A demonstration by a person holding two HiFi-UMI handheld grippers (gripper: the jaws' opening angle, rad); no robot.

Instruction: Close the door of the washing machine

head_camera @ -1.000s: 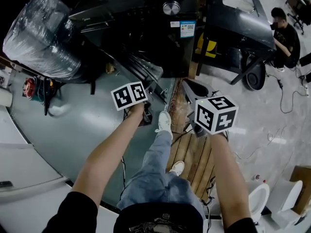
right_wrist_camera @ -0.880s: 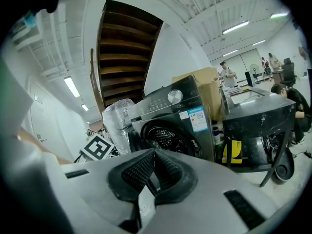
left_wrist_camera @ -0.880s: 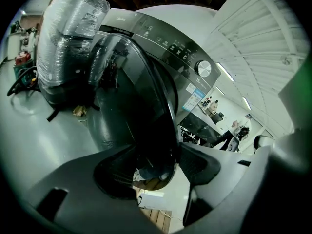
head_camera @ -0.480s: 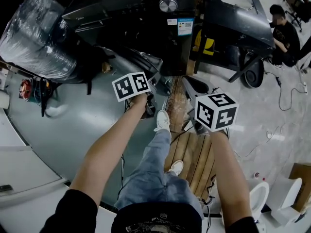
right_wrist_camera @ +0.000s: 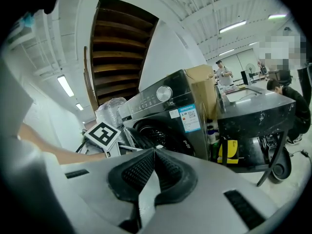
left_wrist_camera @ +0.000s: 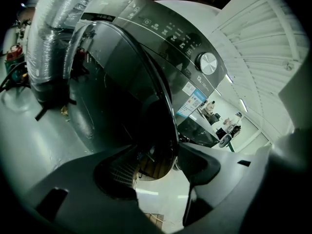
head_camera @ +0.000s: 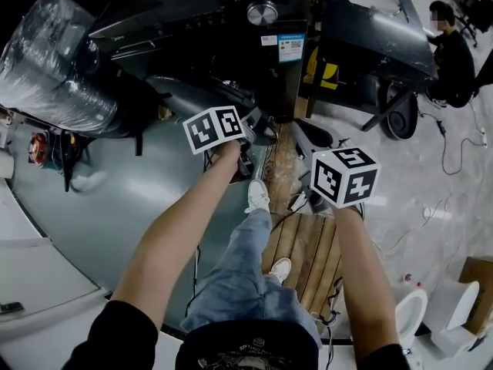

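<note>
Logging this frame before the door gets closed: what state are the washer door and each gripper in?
Washing machine door: open, swung outward.
Left gripper: open, the door's rim at its jaw tips.
Right gripper: shut, empty.

Workshop hall, identified by: bare floor (head_camera: 115, 206) crossed by cables (head_camera: 454, 156); washing machine (head_camera: 231, 45) stood beside the left edge of a dark bench (head_camera: 377, 29); wooden pallet (head_camera: 308, 253); plastic-wrapped bundle (head_camera: 54, 68); ceiling strip lights (right_wrist_camera: 238, 26).
</note>
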